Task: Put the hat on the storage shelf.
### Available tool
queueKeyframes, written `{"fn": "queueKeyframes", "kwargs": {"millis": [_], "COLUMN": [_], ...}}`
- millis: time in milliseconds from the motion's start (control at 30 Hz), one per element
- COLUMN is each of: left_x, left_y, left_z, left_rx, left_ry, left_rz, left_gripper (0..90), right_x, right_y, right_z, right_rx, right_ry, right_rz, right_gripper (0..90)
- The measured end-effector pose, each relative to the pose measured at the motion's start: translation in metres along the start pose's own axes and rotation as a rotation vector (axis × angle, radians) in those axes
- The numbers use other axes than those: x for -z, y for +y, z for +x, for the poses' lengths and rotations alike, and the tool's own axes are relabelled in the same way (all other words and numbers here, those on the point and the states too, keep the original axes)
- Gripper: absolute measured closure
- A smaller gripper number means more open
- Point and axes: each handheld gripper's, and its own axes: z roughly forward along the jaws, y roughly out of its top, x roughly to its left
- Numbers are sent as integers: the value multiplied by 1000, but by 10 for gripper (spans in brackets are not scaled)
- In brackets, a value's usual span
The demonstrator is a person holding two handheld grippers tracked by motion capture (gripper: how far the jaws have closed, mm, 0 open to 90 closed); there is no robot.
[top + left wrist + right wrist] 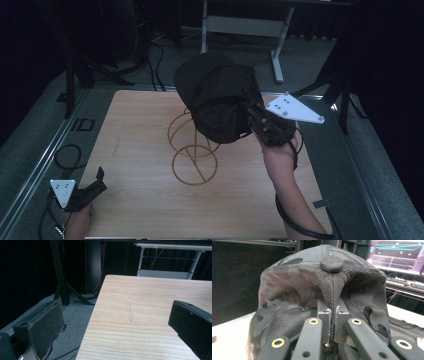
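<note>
Black camouflage-patterned fabric cap hangs at upper centre of the high view, above the gold wire stand. Light and floppy (it sags), its seam sits clamped in the right gripper; the left gripper, lower left, gapes empty.

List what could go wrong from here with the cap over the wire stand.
1. The right claw pinches only a thin fold of the black camouflage fabric cap; the fabric might slip free.
2. The light yellow wire stand stands unbraced, with the open left claw far off, so the cap may snag and tip it.
</note>
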Motion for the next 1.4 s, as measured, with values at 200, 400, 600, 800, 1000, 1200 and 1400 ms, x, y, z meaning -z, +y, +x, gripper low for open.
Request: {"fn": "queueKeyframes", "kwargs": {"millis": [200, 400, 600, 800, 1000, 1200, 1400], "left_x": [0, 0, 0, 0, 0, 0, 0], "left_y": [0, 0, 0, 0, 0, 0, 0], "left_z": [0, 0, 0, 0, 0, 0, 0], "left_rx": [2, 3, 3, 2, 4, 2, 2], "left_ry": [0, -2, -2, -2, -3, -2, -2], "left_rz": [0, 0, 1, 1, 1, 1, -1], "left_gripper": [6, 6, 6, 6, 6, 6, 6], "right_x": [-9, -17, -24, -33, -41, -47, -51], "right_y": [5, 5, 1, -10, -25, -41, -57], "right_z": [17, 29, 34, 39, 41, 42, 42], "right_rx": [13, 19, 18, 3, -9, -22, -30], "right_ry": [40, 72, 87, 105, 120, 127, 131], "right_rz": [-6, -4, 11, 33, 62, 97, 129], "right_gripper": [868, 868, 868, 868, 868, 867, 867]}}
